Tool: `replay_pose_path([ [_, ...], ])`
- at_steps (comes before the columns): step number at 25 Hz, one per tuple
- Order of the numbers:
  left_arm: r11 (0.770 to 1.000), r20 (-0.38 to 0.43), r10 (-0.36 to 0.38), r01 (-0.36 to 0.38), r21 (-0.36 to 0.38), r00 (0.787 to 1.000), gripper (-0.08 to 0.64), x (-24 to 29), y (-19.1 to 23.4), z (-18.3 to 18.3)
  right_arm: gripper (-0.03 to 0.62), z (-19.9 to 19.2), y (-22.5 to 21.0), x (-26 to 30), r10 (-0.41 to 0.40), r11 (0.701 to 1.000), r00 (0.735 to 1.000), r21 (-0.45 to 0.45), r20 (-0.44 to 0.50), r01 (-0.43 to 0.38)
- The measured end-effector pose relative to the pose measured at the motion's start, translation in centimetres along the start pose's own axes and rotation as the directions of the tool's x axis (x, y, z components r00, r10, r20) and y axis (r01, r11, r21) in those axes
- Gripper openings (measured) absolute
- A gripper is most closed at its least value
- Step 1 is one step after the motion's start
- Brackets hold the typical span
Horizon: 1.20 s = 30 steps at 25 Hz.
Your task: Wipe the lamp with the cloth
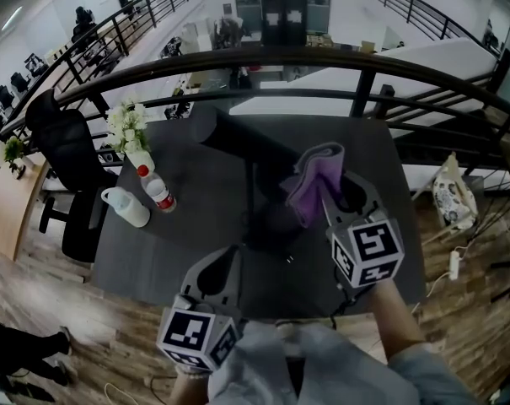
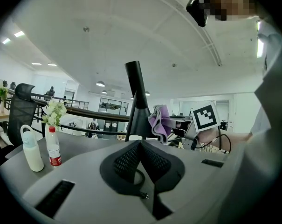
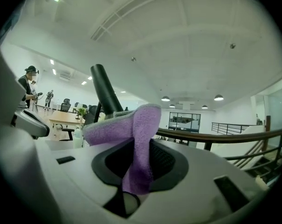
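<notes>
Left hand-held gripper [image 1: 225,256], nearest the camera, has its jaws closed on nothing and is held short of the black desk lamp [image 1: 246,142] on the table [image 1: 195,201]. Right hand-held gripper [image 1: 326,202] clamps the purple cloth [image 1: 315,175] just right of the lamp head; contact unconfirmed. The head's long axis slants leftward from the cloth. Right is nearer; judged ready to wipe along it.

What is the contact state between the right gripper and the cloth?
Touching. The right gripper view shows the right gripper shut on the cloth, pinched between its jaws.
</notes>
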State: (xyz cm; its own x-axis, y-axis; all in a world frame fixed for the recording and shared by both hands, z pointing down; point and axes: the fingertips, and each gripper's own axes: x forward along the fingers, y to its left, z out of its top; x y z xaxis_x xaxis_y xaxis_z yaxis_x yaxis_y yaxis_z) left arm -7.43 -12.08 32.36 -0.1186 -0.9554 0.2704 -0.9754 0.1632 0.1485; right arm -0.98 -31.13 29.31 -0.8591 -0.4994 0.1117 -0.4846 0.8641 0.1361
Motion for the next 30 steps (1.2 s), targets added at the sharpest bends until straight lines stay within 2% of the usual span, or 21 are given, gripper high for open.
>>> replay_pose_path([
  [9, 1.0, -0.012, 0.008, -0.008, -0.001, 1.0, 0.009, -0.1, 0.7, -0.1, 0.094, -2.6, -3.8, 2.0, -0.068, 0.997, 0.995, 0.022, -0.068, 0.069],
  [16, 1.0, -0.001, 0.005, -0.005, -0.004, 1.0, 0.009, 0.1, 0.9, 0.1, 0.091, -2.0, -4.0, 2.6, -0.044, 0.998, 0.998, 0.039, -0.053, 0.046],
  [19, 1.0, 0.036, -0.006, 0.006, -0.008, 0.999, 0.009, 0.3, 0.9, 0.3, 0.091, -1.0, -3.5, 2.7, -0.03, 0.999, 0.999, 0.026, -0.029, 0.031],
  [25, 1.0, 0.041, -0.007, 0.008, -0.011, 0.999, 0.009, 0.4, 0.8, 0.3, 0.091, 2.7, -1.8, 3.0, 0.02, 1.0, 0.999, -0.016, 0.046, -0.019],
  [30, 1.0, 0.047, -0.002, 0.002, -0.009, 0.999, 0.009, 0.3, 0.7, 0.4, 0.091, 6.6, 0.3, 3.0, 0.086, 0.995, 0.988, -0.057, 0.127, -0.08],
])
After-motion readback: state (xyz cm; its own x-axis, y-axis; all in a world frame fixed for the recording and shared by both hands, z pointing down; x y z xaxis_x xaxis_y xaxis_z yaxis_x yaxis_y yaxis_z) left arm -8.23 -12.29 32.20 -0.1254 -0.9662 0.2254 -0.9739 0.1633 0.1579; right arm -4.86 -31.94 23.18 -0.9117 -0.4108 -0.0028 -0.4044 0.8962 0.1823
